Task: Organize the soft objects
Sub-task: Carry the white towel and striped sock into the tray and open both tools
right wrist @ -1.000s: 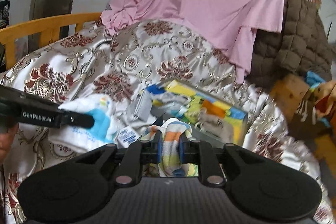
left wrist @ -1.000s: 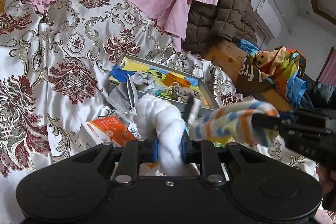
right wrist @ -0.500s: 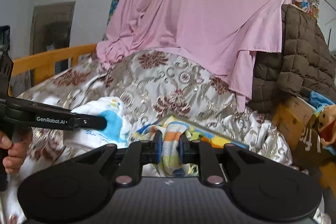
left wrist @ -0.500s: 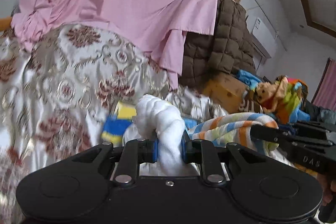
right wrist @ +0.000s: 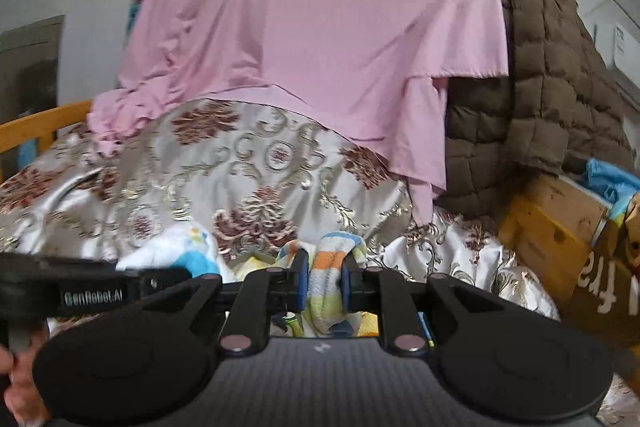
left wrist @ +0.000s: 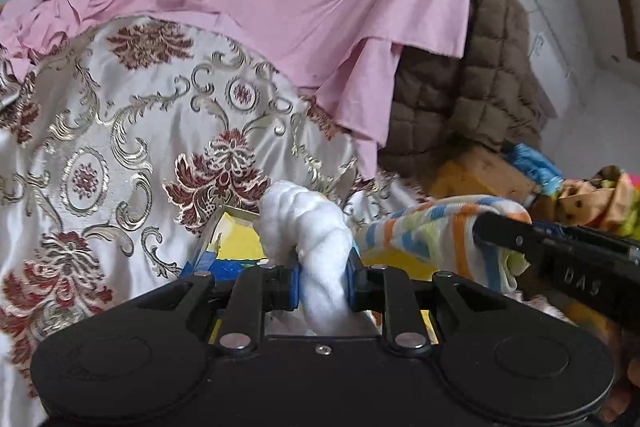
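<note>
My left gripper [left wrist: 322,279] is shut on a bunched white cloth [left wrist: 308,223] that bulges up between its blue pads. In the right wrist view that same cloth [right wrist: 176,247] shows a light blue patch, with the left gripper [right wrist: 184,273] at the left edge. My right gripper [right wrist: 325,283] is shut on a cloth striped in orange, blue and yellow [right wrist: 330,259]. The left wrist view has the striped cloth [left wrist: 432,231] stretching right to the right gripper [left wrist: 484,227]. Both cloths hang above a grey-rimmed tray [left wrist: 208,239] with a yellow and blue picture; the grippers hide most of it.
A white satin bedspread with red and gold flowers [left wrist: 120,147] fills the ground ahead. Behind it hang a pink sheet [left wrist: 280,7] and a brown quilted blanket [left wrist: 480,87]. At the right are a cardboard box [right wrist: 560,223] and a stuffed toy [left wrist: 592,195]. A wooden rail [right wrist: 36,123] runs along the left.
Both grippers have travelled together with their cloths still held. The open tray and the loose items beside it have slid down out of sight, and the pink sheet now fills more of both views.
</note>
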Available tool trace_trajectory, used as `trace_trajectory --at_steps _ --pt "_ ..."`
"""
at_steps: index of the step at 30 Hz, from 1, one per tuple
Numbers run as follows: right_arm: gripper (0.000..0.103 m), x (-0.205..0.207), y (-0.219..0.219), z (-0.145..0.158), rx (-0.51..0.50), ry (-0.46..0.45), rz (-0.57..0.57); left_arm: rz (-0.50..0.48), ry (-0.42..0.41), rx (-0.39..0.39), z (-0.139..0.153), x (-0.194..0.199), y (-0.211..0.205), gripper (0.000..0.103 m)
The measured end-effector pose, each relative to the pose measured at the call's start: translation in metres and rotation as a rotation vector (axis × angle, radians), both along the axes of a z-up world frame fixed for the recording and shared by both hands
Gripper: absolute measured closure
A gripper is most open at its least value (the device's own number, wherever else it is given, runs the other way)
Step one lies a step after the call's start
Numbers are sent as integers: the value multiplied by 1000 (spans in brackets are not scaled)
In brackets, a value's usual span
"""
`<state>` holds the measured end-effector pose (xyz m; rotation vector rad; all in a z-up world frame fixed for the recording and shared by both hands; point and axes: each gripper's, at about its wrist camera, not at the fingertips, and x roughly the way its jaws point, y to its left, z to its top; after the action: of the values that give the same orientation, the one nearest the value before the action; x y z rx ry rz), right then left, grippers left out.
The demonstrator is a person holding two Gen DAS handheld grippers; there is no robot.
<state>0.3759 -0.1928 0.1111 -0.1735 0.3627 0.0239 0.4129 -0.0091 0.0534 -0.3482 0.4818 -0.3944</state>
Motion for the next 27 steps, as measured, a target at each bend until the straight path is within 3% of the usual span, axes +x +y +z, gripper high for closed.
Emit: trace_trajectory --at_steps 12,27 --pt "85 63 -37 -46 84 75 -87 -1 70 80 -41 62 -47 80" --pt "82 63 -65 -76 132 154 -150 -20 172 93 -72 69 -63 79"
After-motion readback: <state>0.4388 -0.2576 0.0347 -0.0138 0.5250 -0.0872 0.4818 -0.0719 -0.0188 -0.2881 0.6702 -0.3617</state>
